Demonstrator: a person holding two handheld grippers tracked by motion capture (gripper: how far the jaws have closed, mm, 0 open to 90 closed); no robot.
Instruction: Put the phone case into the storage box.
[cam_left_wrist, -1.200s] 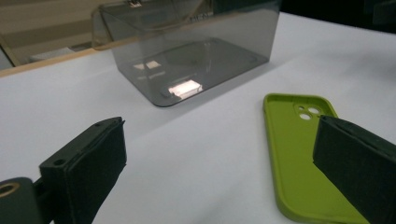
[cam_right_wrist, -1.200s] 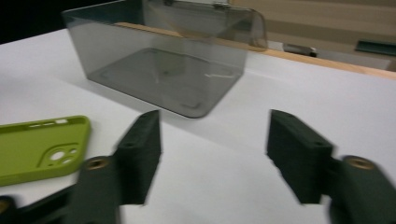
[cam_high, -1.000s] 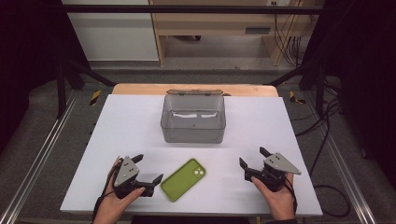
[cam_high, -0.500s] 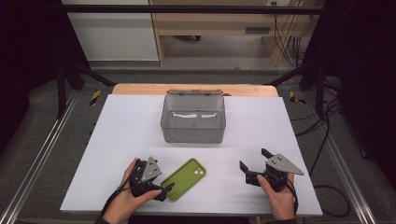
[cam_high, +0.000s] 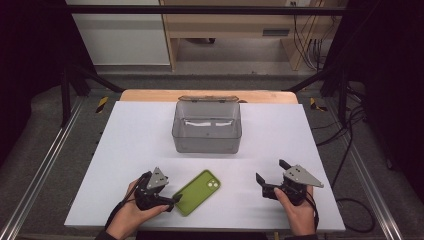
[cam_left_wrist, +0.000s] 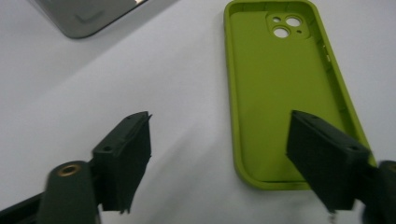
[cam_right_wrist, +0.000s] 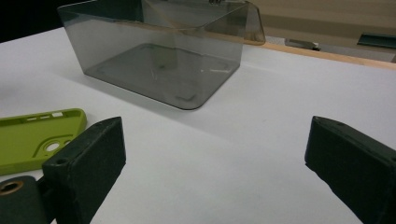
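On the white tabletop (cam_high: 125, 150) a clear box (cam_high: 207, 127) stands behind a green case (cam_high: 197, 192). The left claw (cam_left_wrist: 219, 154), open, has been closing around the case's near end. It must pinch next. The right claw (cam_high: 272, 180) waits, open, empty.

A white table (cam_high: 130, 150) with a pale wooden far edge stands on grey floor (cam_high: 45, 165). Metal rails (cam_high: 37, 180) flank its left and right sides. Beyond it are a white cabinet (cam_high: 117, 32), a light wooden bench (cam_high: 235, 22), and cables (cam_high: 350, 145) trailing off the right edge.
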